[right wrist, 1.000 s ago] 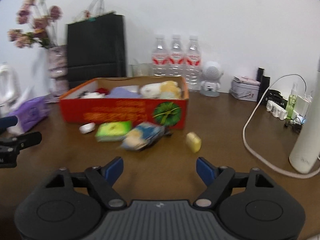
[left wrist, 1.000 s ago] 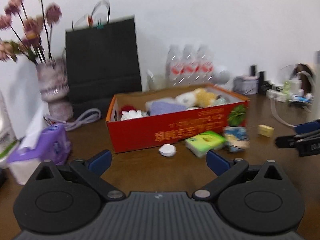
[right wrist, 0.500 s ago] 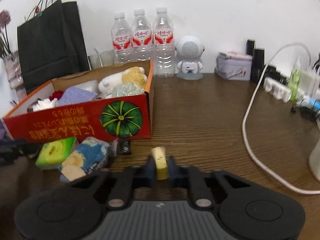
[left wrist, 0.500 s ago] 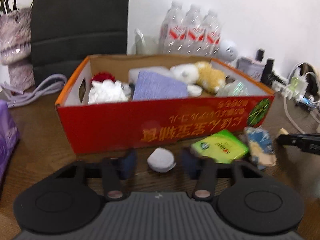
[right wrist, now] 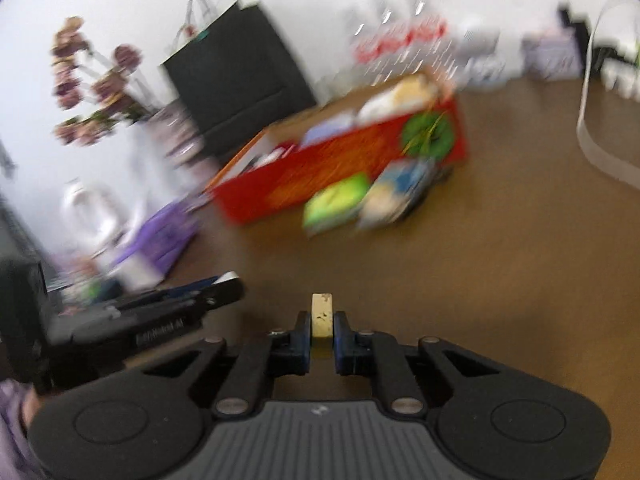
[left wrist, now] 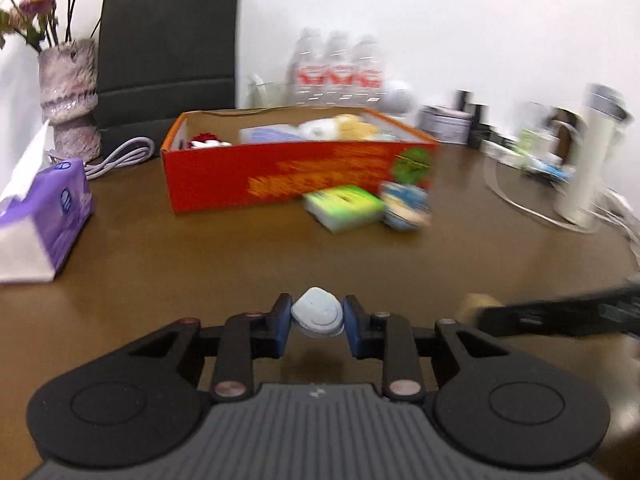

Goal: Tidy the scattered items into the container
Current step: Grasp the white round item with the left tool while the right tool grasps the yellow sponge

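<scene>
My left gripper (left wrist: pixel 317 312) is shut on a small white rounded case (left wrist: pixel 319 313), held above the brown table. My right gripper (right wrist: pixel 322 324) is shut on a thin pale yellow block (right wrist: pixel 322 314). The red cardboard box (left wrist: pixel 288 174) stands ahead with soft toys and cloths inside; it also shows, blurred, as the red box (right wrist: pixel 340 164) in the right wrist view. In front of it lie a green packet (left wrist: pixel 342 206) and a blue and white packet (left wrist: pixel 406 204). The right gripper (left wrist: pixel 560 314) reaches in from the right edge of the left wrist view, and the left gripper (right wrist: pixel 160 312) shows at the left of the right wrist view.
A purple tissue pack (left wrist: pixel 44 220) sits at the left, with a vase of flowers (left wrist: pixel 72 96) and a black paper bag (left wrist: pixel 168 52) behind it. Water bottles (left wrist: pixel 340 72) stand behind the box. A white cylinder (left wrist: pixel 592 160) and cables crowd the right side.
Both grippers closed on their items, the left on the white case and the right on the yellow block, then drew back from the box with them. The right view has tilted.
</scene>
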A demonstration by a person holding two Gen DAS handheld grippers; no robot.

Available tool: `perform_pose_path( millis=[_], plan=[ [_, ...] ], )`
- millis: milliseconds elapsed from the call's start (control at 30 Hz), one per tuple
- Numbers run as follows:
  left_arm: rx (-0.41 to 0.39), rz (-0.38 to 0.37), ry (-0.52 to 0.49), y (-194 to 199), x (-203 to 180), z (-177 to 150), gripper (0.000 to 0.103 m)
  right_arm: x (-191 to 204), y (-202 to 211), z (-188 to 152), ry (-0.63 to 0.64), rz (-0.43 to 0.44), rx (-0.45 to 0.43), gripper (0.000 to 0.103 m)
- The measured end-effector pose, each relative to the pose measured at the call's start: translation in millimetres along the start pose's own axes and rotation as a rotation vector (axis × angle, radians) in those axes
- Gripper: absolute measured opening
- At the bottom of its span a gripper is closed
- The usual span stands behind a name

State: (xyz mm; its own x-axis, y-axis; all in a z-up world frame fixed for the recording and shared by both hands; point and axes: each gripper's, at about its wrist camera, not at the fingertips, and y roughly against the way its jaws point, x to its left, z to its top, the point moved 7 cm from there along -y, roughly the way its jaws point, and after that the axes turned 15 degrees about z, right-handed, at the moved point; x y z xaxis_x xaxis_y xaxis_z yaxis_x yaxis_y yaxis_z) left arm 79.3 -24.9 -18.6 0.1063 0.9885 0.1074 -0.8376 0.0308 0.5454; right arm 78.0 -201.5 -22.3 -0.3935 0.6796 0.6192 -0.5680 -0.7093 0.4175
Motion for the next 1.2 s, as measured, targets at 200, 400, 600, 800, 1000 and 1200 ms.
perform_pose_path(
  millis=[200, 400, 600, 800, 1000, 1200],
  plan=[
    [0.032, 0.008, 0.002, 43, -7, -36, 0.029, 13, 3, -31, 0.032, -0.033, 0.070, 0.027],
    [0.043, 0.049, 0.001, 51, -11, -51, 0.077, 13, 26, -27, 0.117, -0.136, 0.013, 0.061],
    [0.055, 0.067, 0.008, 51, -15, -55, 0.058, 29, 12, -44, 0.270, -0.198, 0.069, 0.060],
    [0.051, 0.068, 0.047, 51, -9, -53, 0.030, 33, -1, -45, 0.366, -0.264, 0.073, 0.020],
    [-0.048, 0.107, 0.018, 71, -18, -47, 0.030, 48, -3, -51, 0.462, -0.268, 0.070, 0.020],
    [-0.179, 0.167, 0.047, 111, -21, -28, 0.030, 77, 34, -39, 0.495, -0.257, -0.083, 0.020]
  ],
)
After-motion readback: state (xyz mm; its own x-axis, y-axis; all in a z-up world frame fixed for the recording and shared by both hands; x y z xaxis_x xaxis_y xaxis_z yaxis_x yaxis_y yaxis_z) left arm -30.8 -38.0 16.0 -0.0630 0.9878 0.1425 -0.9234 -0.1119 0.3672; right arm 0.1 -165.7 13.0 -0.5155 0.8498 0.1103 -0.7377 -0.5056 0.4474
